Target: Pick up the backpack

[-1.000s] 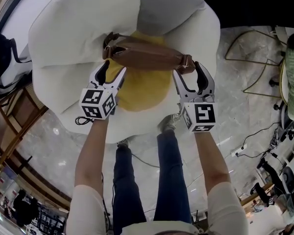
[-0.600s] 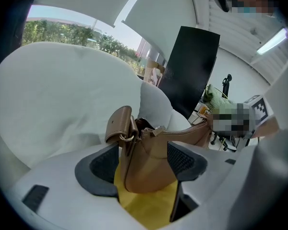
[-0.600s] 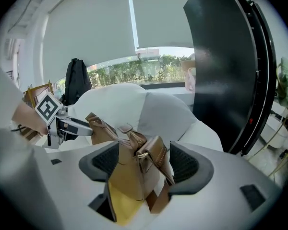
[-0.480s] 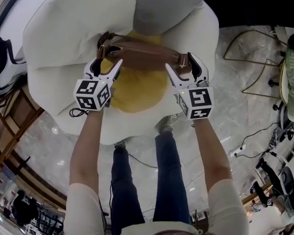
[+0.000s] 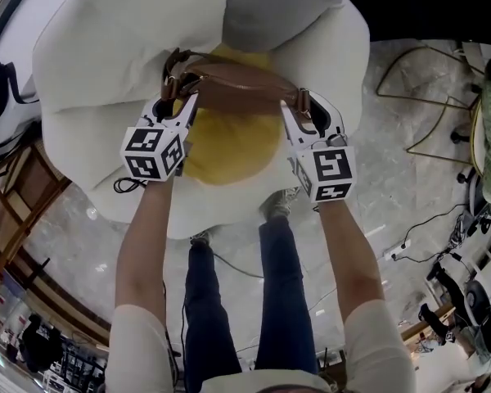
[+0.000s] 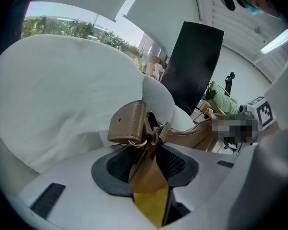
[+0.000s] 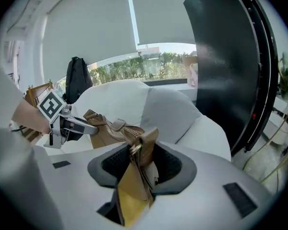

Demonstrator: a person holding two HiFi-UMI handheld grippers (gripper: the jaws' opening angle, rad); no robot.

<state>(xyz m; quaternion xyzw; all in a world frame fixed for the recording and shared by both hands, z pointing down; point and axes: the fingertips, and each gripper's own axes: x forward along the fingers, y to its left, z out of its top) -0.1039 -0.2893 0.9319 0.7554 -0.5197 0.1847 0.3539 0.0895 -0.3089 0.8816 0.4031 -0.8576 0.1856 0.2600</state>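
The left claw (image 5: 180, 105) is closing on one end of the brown backpack (image 5: 237, 87), which lies top middle on the soft cushion (image 5: 106, 47) (shaped like an egg). The right claw (image 5: 303, 109) is closing on the other end. Both pinch only thin corners, so it might slip out

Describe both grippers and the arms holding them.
The left gripper and right gripper are white plastic with curved, dark-padded jaws, each carrying a cube of black-and-white square markers. Both jaws are closing with the backpack between them. The person's sleeves are short and cream.
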